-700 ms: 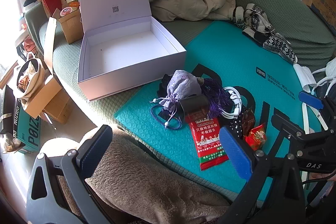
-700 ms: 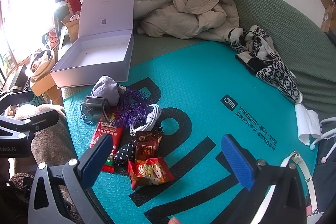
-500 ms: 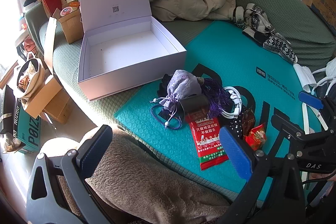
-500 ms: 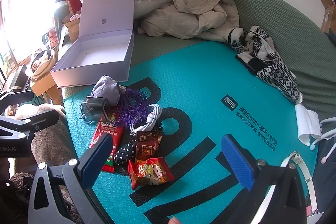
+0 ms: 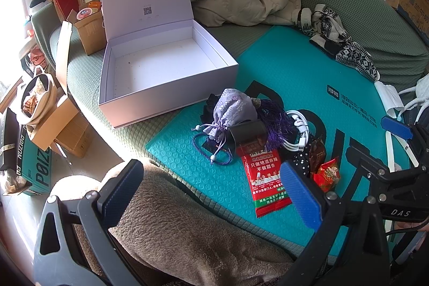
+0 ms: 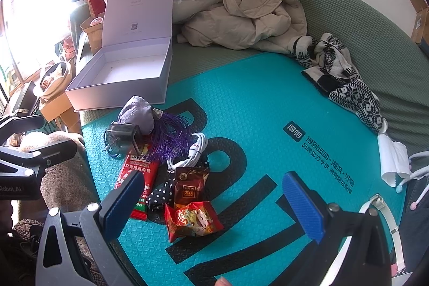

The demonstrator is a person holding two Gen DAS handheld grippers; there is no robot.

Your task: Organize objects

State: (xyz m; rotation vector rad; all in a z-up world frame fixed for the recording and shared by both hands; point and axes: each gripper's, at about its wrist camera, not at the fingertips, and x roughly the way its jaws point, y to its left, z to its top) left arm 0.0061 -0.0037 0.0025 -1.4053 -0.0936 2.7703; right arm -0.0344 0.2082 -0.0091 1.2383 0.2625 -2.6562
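Observation:
An open white box (image 5: 161,66) (image 6: 120,74) with its lid up stands on the green sofa. Beside it, on a teal bubble mailer (image 5: 308,77) (image 6: 268,103), lies a heap: a lilac drawstring pouch (image 5: 233,109) (image 6: 138,113), a purple tassel (image 6: 171,136), a white cable (image 6: 193,149), a long red snack packet (image 5: 264,173) (image 6: 136,173), a brown sachet (image 6: 189,184), a small red candy packet (image 6: 191,217) and a polka-dot pouch (image 6: 161,196). My left gripper (image 5: 211,186) hangs open, short of the heap. My right gripper (image 6: 211,203) stands open above the candy packet, holding nothing.
A pile of beige coats (image 6: 241,10) fills the sofa's back. A patterned knit scarf (image 6: 346,79) lies at the right. A brown fleece blanket (image 5: 174,227) covers the near edge. Cardboard boxes (image 5: 59,130) and bags crowd the floor at the left.

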